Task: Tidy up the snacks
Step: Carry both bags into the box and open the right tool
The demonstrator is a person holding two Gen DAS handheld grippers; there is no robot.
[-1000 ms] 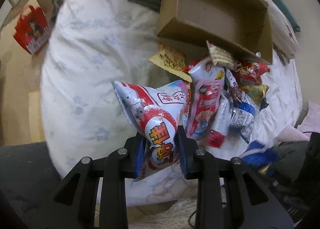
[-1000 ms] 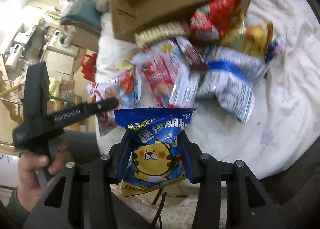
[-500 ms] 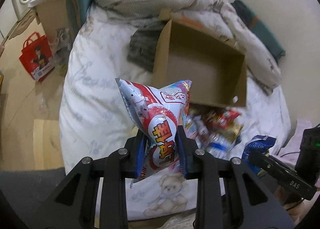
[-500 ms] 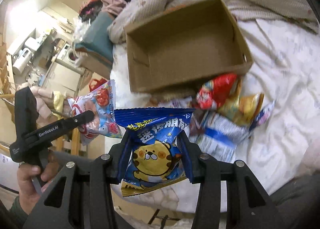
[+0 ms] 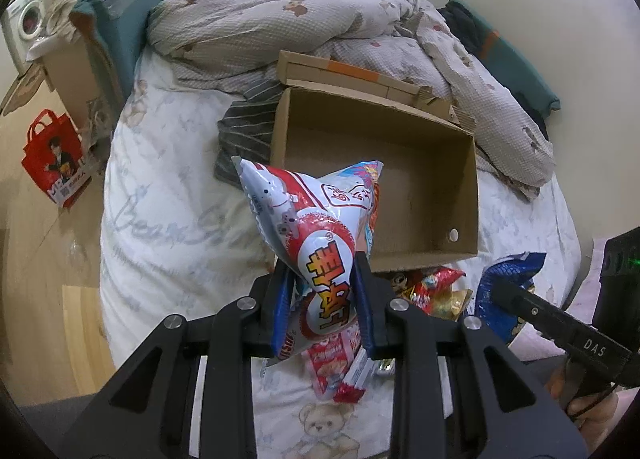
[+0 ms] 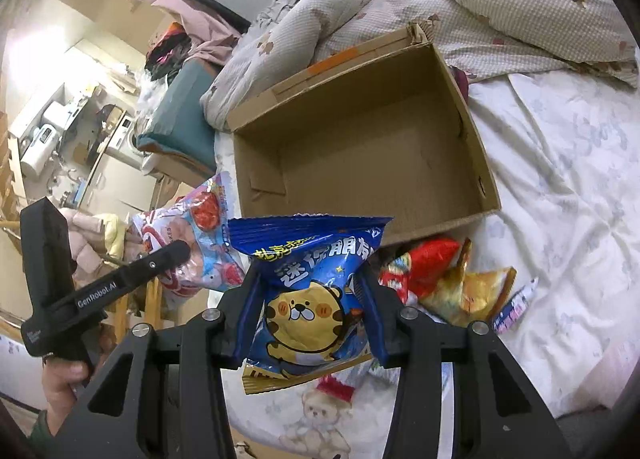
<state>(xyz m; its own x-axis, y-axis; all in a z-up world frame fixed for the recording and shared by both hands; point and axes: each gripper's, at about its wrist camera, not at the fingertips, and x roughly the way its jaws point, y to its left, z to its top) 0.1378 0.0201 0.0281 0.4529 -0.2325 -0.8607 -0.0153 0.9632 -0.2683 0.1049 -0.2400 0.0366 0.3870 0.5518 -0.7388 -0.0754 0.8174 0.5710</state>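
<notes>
Each claw pinches one packet: the left claw (image 5: 322,299) grips a red-and-white snack bag (image 5: 312,235), the right claw (image 6: 312,313) a blue snack bag (image 6: 310,283). The cardboard box (image 6: 472,163) ahead of both claws looks empty. Judging by that, sorting has barely begun, with a pile of snacks (image 6: 444,279) left on the bed (image 6: 560,187) just beyond the right claw.
</notes>
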